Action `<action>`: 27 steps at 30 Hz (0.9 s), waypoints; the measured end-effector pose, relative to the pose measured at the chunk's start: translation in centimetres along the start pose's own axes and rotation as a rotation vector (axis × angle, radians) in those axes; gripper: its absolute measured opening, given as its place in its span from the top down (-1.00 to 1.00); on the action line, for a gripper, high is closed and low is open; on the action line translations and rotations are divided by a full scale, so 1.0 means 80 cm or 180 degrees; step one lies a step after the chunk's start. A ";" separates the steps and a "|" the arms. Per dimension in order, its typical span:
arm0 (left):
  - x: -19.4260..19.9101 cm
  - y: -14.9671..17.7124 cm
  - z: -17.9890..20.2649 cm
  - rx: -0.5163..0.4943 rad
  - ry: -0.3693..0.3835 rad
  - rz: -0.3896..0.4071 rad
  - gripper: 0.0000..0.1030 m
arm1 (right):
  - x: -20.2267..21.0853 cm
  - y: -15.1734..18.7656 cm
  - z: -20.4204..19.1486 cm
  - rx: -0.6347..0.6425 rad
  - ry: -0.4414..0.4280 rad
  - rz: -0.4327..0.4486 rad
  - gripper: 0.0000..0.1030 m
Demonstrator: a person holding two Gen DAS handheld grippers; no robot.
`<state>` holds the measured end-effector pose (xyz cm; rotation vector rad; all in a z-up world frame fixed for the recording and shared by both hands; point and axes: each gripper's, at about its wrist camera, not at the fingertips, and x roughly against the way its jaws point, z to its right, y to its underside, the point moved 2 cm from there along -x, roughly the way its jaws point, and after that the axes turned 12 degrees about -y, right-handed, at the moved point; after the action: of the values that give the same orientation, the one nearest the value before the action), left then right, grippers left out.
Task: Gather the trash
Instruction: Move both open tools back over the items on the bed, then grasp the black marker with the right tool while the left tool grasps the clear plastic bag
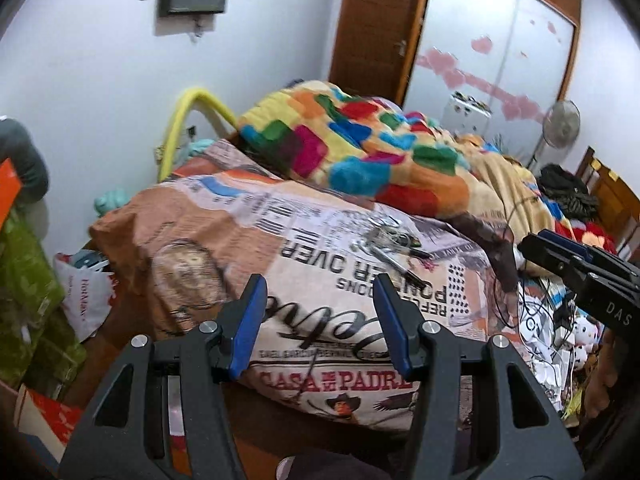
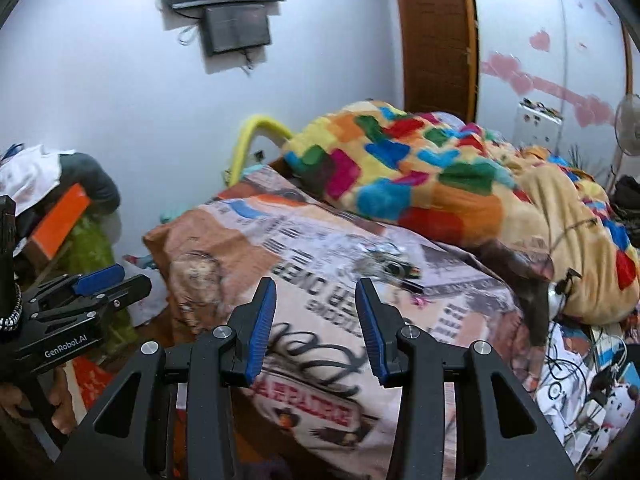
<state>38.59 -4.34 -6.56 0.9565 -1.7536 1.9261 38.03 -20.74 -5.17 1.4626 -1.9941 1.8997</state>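
Observation:
A small heap of crumpled silvery wrapper and dark scraps (image 1: pixel 390 236) (image 2: pixel 384 264) lies on the printed bedsheet (image 1: pixel 320 344), ahead of both grippers. My left gripper (image 1: pixel 320 280) hovers over the near part of the bed, open, with only the sheet showing between its blue pads. My right gripper (image 2: pixel 316 284) is beside it, open more narrowly and holding nothing. Each shows in the other's view: the right gripper (image 1: pixel 580 268) at the right edge, the left gripper (image 2: pixel 100 280) at the left edge. Both views are motion-blurred.
A colourful patchwork blanket (image 1: pixel 352 148) is piled at the back of the bed. Cables, papers and soft toys (image 1: pixel 552 328) clutter the right side. A white plastic bag (image 1: pixel 86 300) and green and orange boxes (image 1: pixel 28 292) sit on the floor at left. A fan (image 1: pixel 562 124) stands by the wardrobe.

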 end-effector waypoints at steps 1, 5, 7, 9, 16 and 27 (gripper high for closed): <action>-0.010 -0.002 0.009 -0.0031 0.0028 -0.0032 -0.05 | -0.003 0.000 0.013 -0.0024 0.0033 -0.0021 0.27; -0.048 -0.004 0.037 -0.0145 0.0109 -0.0139 -0.05 | -0.014 0.008 0.051 -0.0111 0.0128 -0.0114 0.27; -0.072 -0.007 0.053 -0.0206 0.0151 -0.0207 -0.05 | -0.024 0.013 0.069 -0.0160 0.0159 -0.0176 0.27; -0.093 -0.007 0.066 -0.0248 0.0182 -0.0271 -0.05 | -0.035 0.020 0.087 -0.0204 0.0200 -0.0253 0.27; -0.175 0.003 0.106 -0.0431 0.0308 -0.0555 -0.05 | -0.089 0.047 0.141 -0.0370 0.0258 -0.0580 0.27; -0.268 0.025 0.123 -0.0484 0.0366 -0.0826 -0.05 | -0.197 0.066 0.178 -0.0297 0.0080 -0.1011 0.27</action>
<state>54.66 -10.51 -22.81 0.9469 -1.5978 1.6287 51.50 -23.72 -22.13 1.6070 -1.6914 1.6641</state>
